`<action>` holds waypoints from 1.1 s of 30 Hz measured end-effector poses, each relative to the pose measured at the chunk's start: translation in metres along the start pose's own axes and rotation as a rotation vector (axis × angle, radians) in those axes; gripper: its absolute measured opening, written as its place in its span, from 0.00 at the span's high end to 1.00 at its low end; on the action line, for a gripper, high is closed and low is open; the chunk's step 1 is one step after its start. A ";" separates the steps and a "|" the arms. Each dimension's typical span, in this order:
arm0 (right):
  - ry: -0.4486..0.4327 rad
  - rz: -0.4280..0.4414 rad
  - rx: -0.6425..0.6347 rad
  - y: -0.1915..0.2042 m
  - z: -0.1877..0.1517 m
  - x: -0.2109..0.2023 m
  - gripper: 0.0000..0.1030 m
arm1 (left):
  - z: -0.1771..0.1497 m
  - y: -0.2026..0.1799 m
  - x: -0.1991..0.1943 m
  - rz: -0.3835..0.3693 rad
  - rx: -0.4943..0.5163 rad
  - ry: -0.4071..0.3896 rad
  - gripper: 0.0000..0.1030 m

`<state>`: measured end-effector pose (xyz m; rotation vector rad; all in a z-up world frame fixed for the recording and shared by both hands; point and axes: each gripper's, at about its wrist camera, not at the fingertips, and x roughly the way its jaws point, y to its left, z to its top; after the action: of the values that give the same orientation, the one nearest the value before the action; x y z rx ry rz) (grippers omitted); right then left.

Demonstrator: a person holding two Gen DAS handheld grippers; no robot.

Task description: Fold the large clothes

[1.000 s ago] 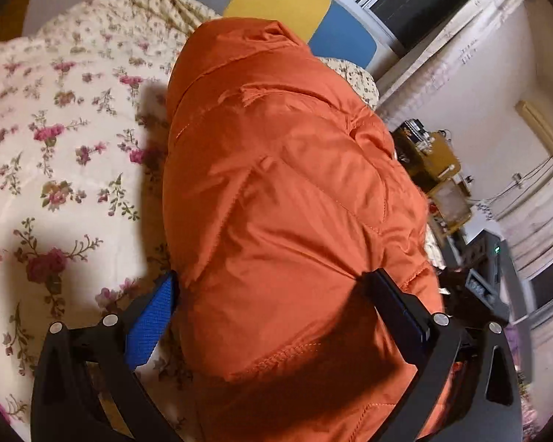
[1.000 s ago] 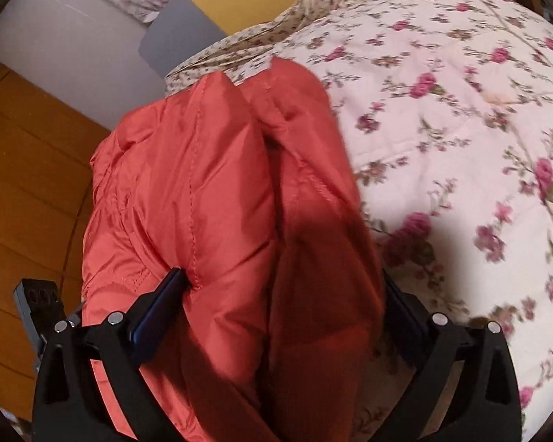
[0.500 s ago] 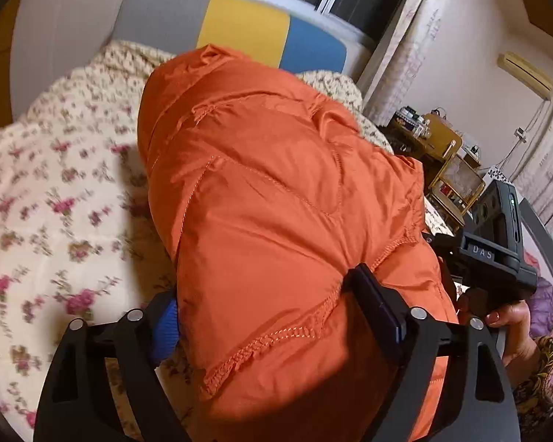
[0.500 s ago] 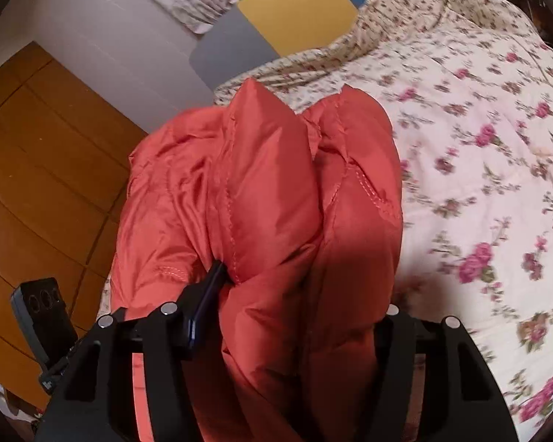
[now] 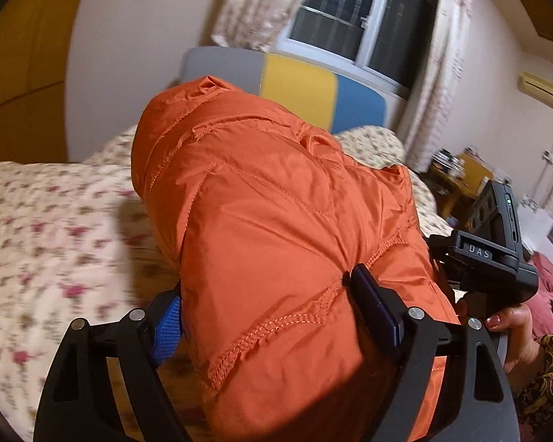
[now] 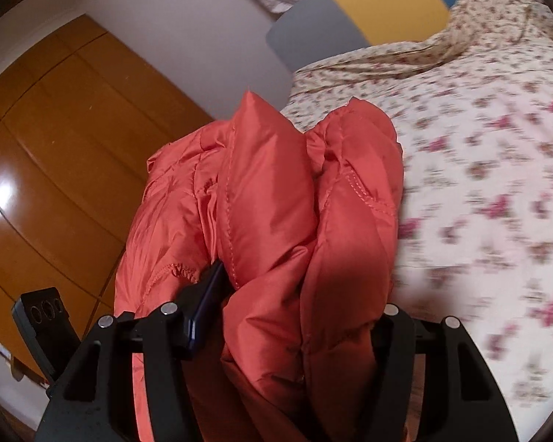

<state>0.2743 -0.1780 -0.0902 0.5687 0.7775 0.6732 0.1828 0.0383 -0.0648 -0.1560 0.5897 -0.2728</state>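
Fingers (image 5: 376,302) have just closed, lifting orange jacket (image 5: 276,221) higher.

The jacket (image 5: 276,243) is bulging up between the fingers of both grippers, hanging above the bedspread (image 5: 48,235), with the headboard (image 5: 298,84) standing behind it.

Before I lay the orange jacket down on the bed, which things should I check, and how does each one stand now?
1. Left gripper holds the orange jacket: ok, fabric bunched between its fingers.
2. Right gripper holds the jacket: ok, thick folds fill its jaws.
3. Jacket lifted clear of the floral bedspread: cannot tell, its lower part is hidden.
4. Free space on the bedspread for laying down: ok, open quilt beside the jacket.
5. Jacket folded evenly: not ok, it hangs bunched and creased.
6. Sleeves tucked: cannot tell.
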 end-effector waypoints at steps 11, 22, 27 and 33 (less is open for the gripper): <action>0.018 -0.136 -0.099 0.044 -0.021 0.086 0.41 | -0.001 0.092 -0.007 0.119 -0.040 -0.009 0.20; -0.060 -0.446 -0.188 0.030 -0.048 0.090 0.18 | -0.035 0.111 0.009 0.178 -0.141 -0.004 0.09; -0.058 -0.541 -0.251 0.050 -0.044 0.086 0.18 | -0.037 0.102 -0.006 0.271 -0.163 -0.018 0.03; -0.163 -0.430 -0.177 0.065 -0.027 0.046 0.24 | -0.023 0.091 -0.026 0.342 -0.149 -0.054 0.03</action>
<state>0.2560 -0.0969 -0.0822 0.2769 0.6514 0.2896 0.1678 0.1309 -0.0905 -0.2024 0.5732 0.1069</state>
